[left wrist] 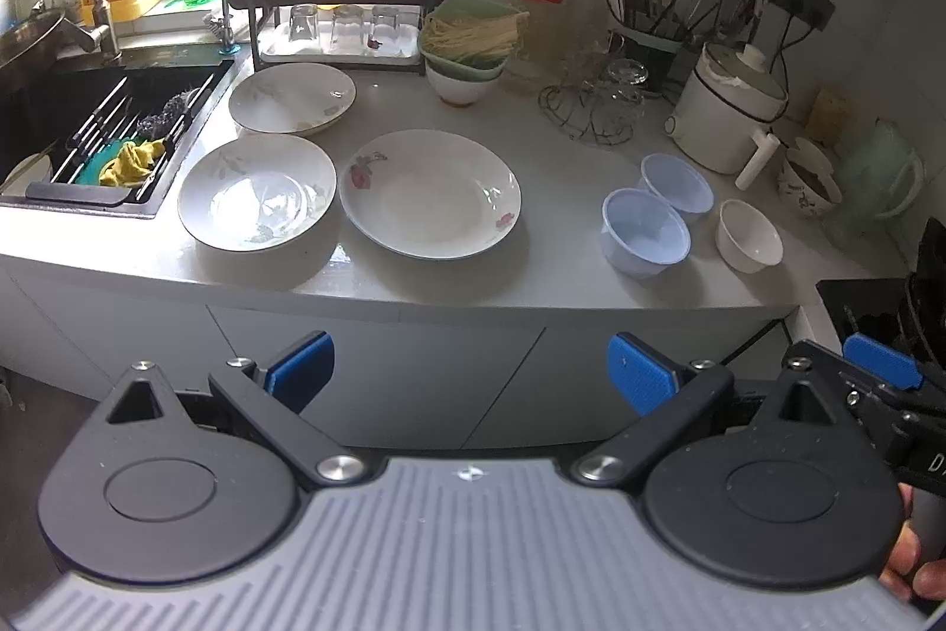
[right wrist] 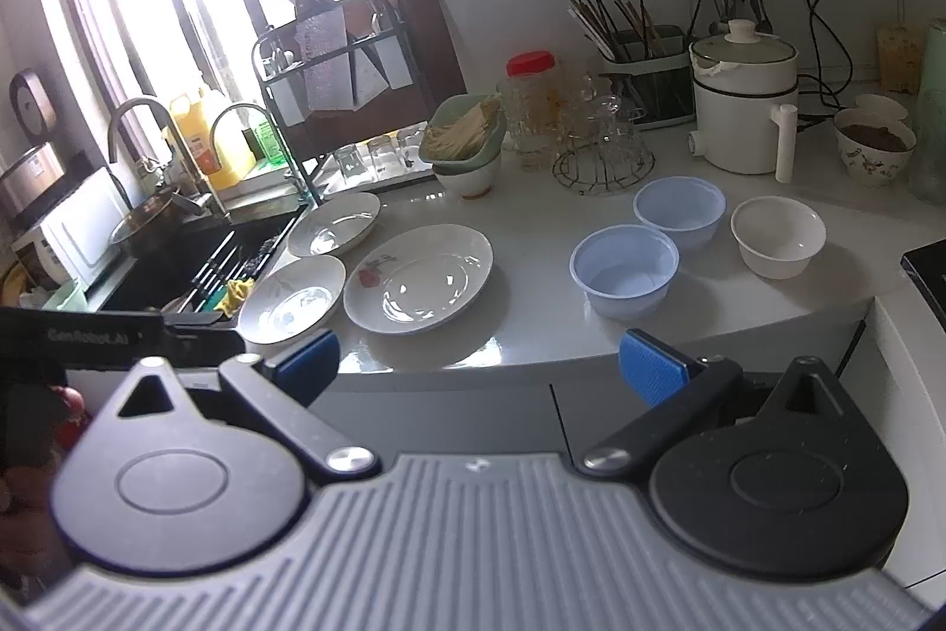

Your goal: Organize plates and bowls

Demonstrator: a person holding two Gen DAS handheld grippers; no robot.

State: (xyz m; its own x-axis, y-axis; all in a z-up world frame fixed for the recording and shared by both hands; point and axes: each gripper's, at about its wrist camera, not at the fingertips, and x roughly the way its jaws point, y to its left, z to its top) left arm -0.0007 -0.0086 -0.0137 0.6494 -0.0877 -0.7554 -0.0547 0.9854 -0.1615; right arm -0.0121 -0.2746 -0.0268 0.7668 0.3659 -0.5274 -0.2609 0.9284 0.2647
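Three white plates lie on the counter: a flowered plate (left wrist: 430, 193) (right wrist: 418, 277) in the middle, a deep plate (left wrist: 258, 192) (right wrist: 292, 298) to its left, and a third plate (left wrist: 292, 97) (right wrist: 334, 232) behind by the sink. Two pale blue bowls (left wrist: 645, 232) (left wrist: 677, 186) (right wrist: 624, 270) (right wrist: 680, 211) and a small white bowl (left wrist: 748, 236) (right wrist: 778, 236) stand to the right. My left gripper (left wrist: 470, 374) and right gripper (right wrist: 482, 365) are both open and empty, held in front of the counter edge, short of the dishes.
A black sink (left wrist: 106, 122) with a rack and yellow cloth is at the left. A glass rack (left wrist: 346, 34), stacked bowls with noodles (left wrist: 467, 51), a wire basket (left wrist: 591, 110), a white pot (left wrist: 733, 110) and a flowered bowl (right wrist: 875, 146) line the back. A black stove (left wrist: 863, 306) is at the right.
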